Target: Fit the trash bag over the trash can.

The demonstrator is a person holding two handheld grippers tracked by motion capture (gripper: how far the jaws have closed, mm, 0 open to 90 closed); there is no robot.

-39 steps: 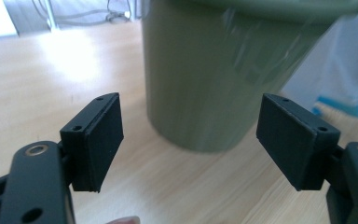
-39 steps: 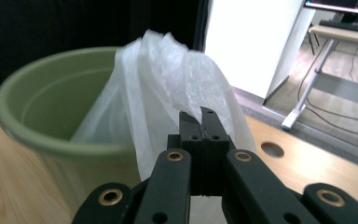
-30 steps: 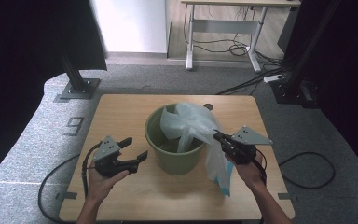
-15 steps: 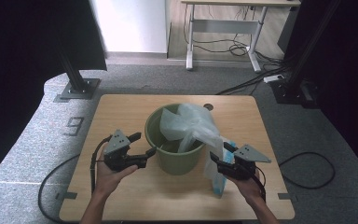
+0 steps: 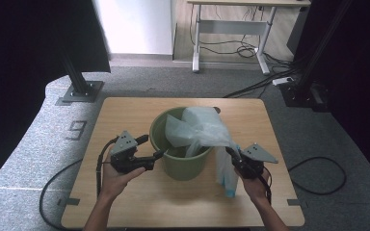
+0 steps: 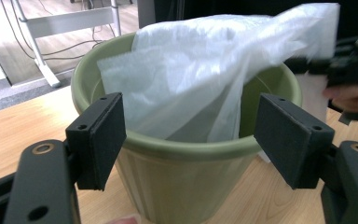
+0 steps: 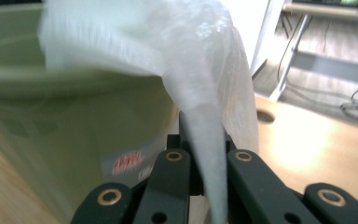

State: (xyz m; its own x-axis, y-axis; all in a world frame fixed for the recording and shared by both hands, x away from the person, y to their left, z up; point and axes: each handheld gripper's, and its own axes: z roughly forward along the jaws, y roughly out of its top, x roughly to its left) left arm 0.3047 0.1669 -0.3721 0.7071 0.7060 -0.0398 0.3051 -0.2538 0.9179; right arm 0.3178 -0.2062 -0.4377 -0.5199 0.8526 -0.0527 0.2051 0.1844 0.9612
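Bag-fitting step: right gripper (image 5: 234, 159) pinches thin bag (image 5: 204, 127) shut, left gripper (image 5: 150, 152) wide open w/ nothing held, next pull bag over bin (image 5: 180, 166) rim.

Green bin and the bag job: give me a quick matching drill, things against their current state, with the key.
Things:
1. green bin
2. plastic bag
3. left gripper
4. right gripper

States:
A. jaws open, one either side of the bin's near rim
B. pinching a twisted strip of bag
C. upright on the table
D. partly inside the bin, draped over its rim

Pairs: 1-C, 2-D, 3-A, 4-B
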